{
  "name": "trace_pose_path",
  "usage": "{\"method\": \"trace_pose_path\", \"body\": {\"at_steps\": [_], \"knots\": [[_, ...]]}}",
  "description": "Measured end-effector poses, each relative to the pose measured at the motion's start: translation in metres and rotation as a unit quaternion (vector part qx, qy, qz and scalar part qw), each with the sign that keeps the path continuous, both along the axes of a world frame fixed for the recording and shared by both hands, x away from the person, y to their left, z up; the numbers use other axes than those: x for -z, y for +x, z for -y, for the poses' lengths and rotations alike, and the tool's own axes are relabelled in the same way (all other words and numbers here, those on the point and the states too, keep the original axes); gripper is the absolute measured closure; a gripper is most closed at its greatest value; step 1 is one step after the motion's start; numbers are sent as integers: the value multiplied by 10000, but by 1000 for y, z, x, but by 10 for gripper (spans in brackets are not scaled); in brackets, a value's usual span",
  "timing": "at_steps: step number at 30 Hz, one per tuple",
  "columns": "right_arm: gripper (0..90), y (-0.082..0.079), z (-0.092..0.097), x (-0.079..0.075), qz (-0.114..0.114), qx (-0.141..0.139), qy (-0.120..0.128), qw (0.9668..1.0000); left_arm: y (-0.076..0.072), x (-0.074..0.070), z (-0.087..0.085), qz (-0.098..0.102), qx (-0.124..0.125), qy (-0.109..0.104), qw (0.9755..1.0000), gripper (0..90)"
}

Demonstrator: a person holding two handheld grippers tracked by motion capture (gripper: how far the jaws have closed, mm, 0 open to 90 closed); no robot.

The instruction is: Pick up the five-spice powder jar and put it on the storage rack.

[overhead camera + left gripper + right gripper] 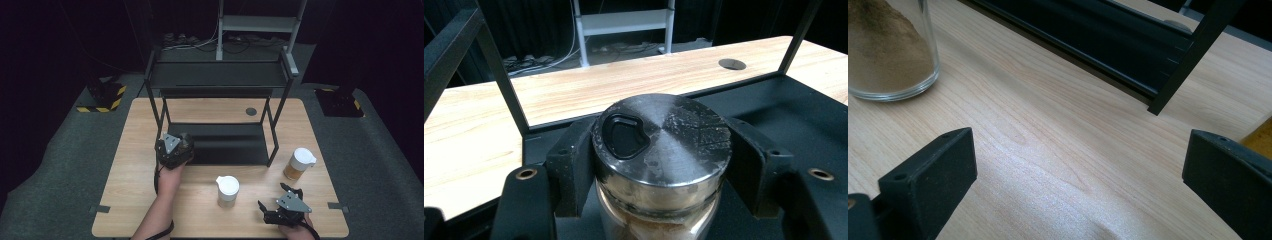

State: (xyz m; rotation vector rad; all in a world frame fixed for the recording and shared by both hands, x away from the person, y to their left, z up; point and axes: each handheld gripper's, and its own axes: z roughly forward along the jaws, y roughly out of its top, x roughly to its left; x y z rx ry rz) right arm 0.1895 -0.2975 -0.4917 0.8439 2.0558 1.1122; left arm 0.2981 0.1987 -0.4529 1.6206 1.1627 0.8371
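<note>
A glass jar [659, 150] of brown powder with a dark metal lid stands at the front left corner of the black rack's lower shelf [804, 115]. My left gripper [661, 165] is shut on it, one jaw on each side just under the lid. In the high view the left gripper [176, 145] and the jar [186, 141] sit by the rack's front left leg. My right gripper [272, 197] rests open near the table's front right edge. In the right gripper view its jaws [1078, 170] stand wide apart over bare wood.
A white-lidded jar [227, 190] stands on the table's front middle, its glass base [890, 50] close to my right gripper. A second white-lidded jar [300, 162] with orange-brown contents stands right of the rack [220, 75]. The rack's front right leg [1188, 55] rises nearby.
</note>
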Motion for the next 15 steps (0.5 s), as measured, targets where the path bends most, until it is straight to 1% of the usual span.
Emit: {"method": "trace_pose_path", "body": {"at_steps": [15], "knots": [[2,0,0,0,6,-3,-8,10000,1,-1,1,-30,0,7,10000,341]]}}
